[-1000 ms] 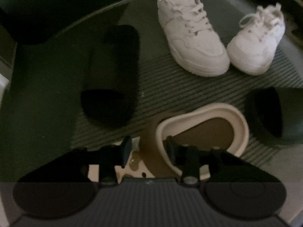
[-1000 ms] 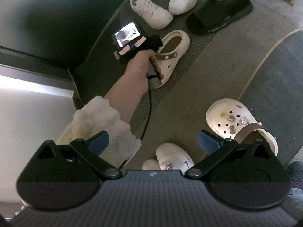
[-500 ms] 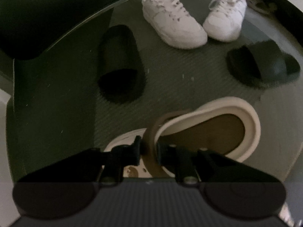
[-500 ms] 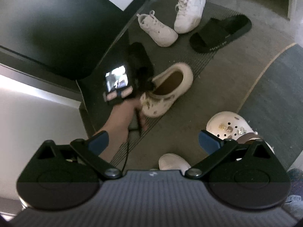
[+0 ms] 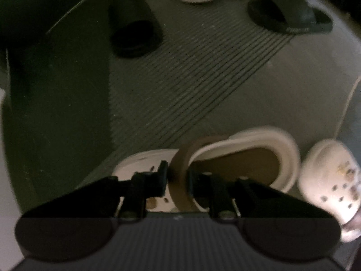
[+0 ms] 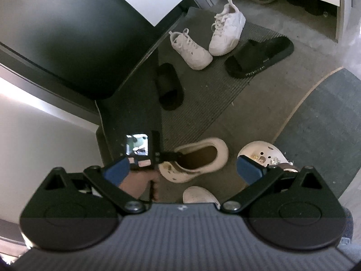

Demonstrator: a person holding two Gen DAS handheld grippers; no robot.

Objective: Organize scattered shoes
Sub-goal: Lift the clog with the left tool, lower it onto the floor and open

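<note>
My left gripper (image 5: 178,178) has the brown strap of a cream clog (image 5: 288,158) between its pads; the jaws are opening slightly but still touch the strap. The right wrist view shows that left gripper (image 6: 174,156) holding the cream clog (image 6: 216,155) just off the ribbed mat. Its mate, a cream clog with charms (image 5: 334,180) (image 6: 264,151), lies right of it. My right gripper (image 6: 182,170) hovers above, open and empty. Two black slides (image 6: 169,85) (image 6: 259,56) and two white sneakers (image 6: 191,49) (image 6: 227,31) sit farther back.
The ribbed mat (image 6: 203,103) lies on a grey floor, with a darker rug (image 6: 327,124) to the right. A dark door or cabinet (image 6: 79,33) borders the left. The toe of a white shoe (image 6: 198,195) shows near the bottom.
The left gripper narrowed on the clog's strap and carried the clog off the mat, away from the sneakers and slides, toward the charm clog. The right gripper rose a little.
</note>
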